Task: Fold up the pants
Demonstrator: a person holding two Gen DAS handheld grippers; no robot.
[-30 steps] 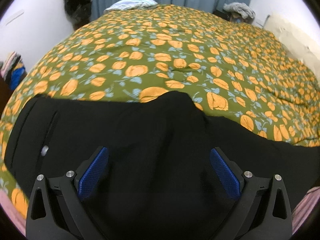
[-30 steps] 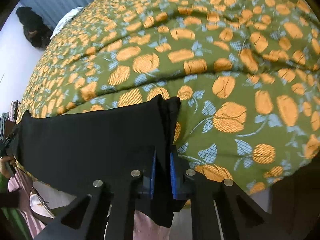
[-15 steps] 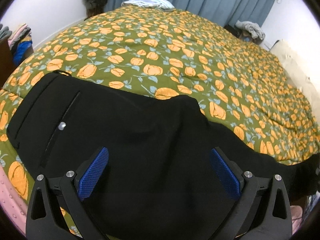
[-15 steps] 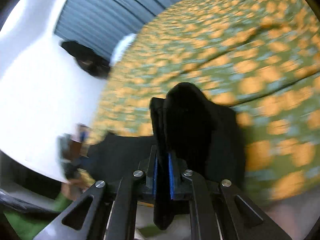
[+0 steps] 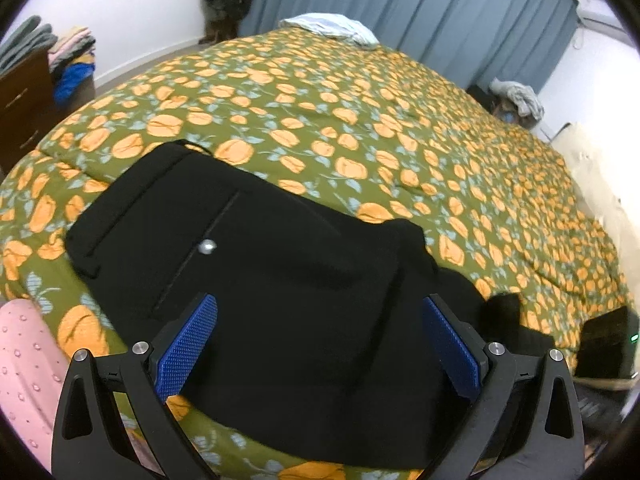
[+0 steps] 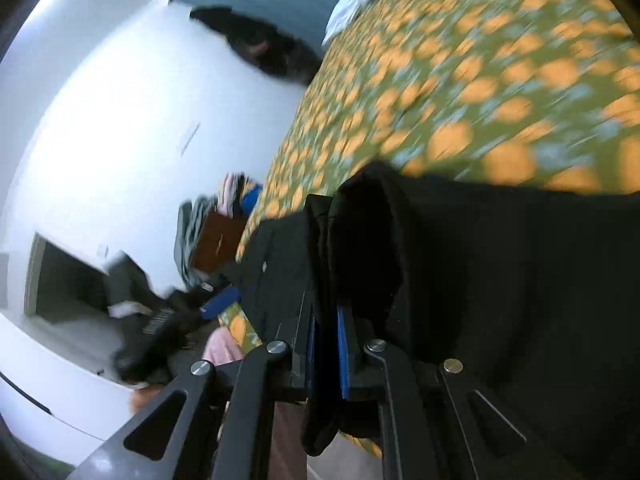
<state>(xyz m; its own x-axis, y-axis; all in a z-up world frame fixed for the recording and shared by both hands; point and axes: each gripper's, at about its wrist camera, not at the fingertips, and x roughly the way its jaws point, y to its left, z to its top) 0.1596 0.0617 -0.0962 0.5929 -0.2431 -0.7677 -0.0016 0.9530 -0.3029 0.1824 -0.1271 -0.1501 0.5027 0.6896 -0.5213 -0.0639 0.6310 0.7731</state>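
Black pants point(image 5: 280, 272) lie on the green bedspread with orange flowers point(image 5: 360, 120), waistband to the left and a silver button point(image 5: 207, 246) showing. My left gripper point(image 5: 319, 302) hovers open over them, its blue pads point(image 5: 188, 344) wide apart with nothing pressed between them. In the blurred right wrist view my right gripper point(image 6: 325, 308) holds a bunched end of the pants point(image 6: 360, 240) between its pads. Its jaws are opening a little, with the cloth still pinched. The rest of the black fabric point(image 6: 520, 280) spreads to the right.
A brown dresser point(image 5: 20, 100) stacked with folded clothes stands left of the bed. Blue curtains point(image 5: 400, 20) hang behind, with a white cloth point(image 5: 328, 28) at the bed's far end and grey clothes point(image 5: 516, 96) at the right. A pink garment point(image 5: 24, 360) lies at the near left edge.
My right gripper swung fast to the left with the pants' end, carrying it over toward the waist. My left gripper drew back and rolled, so the waistband and button show more fully.
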